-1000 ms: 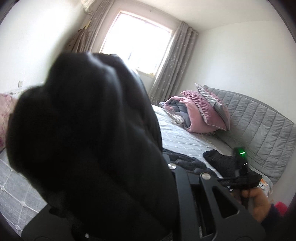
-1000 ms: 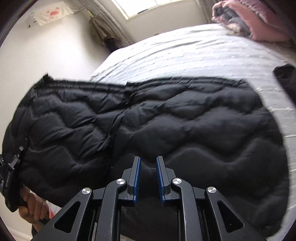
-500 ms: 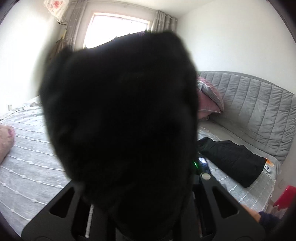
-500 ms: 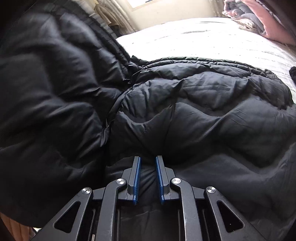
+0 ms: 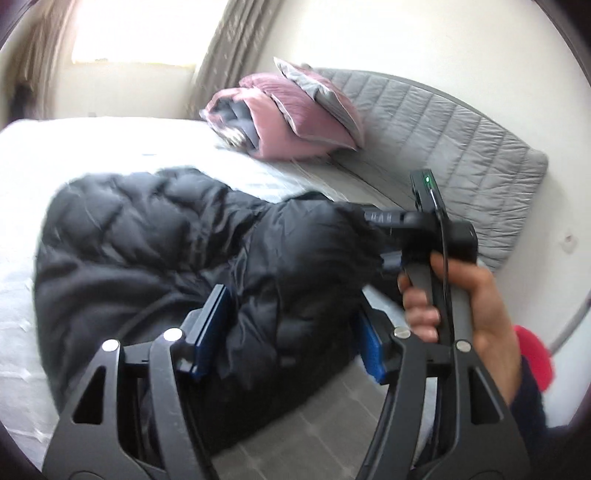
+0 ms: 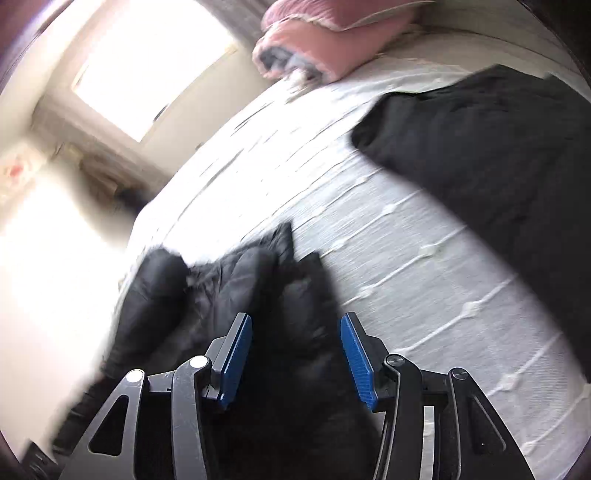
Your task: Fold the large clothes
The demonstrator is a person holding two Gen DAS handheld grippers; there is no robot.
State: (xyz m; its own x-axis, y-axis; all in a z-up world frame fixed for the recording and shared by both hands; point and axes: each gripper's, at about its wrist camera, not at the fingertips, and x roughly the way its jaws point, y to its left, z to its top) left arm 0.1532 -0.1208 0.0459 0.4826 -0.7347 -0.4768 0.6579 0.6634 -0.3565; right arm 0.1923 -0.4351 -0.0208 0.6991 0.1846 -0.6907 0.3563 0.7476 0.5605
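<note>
The black quilted down jacket (image 5: pixel 155 251) lies bunched on the bed (image 5: pixel 74 147), directly ahead of both tools. The left gripper (image 5: pixel 288 328) and right gripper (image 6: pixel 295 347) gape, released, fabric between their jaws. It looks light, puffy, slippery; pinch a seam or hem.

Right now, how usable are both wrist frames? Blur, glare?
Left wrist: mild motion blur, black puffer jacket quilting readable, window blown out. Right wrist: heavy motion smear on the jacket, window glare washes out the left side, bedspread stitching streaked.
</note>
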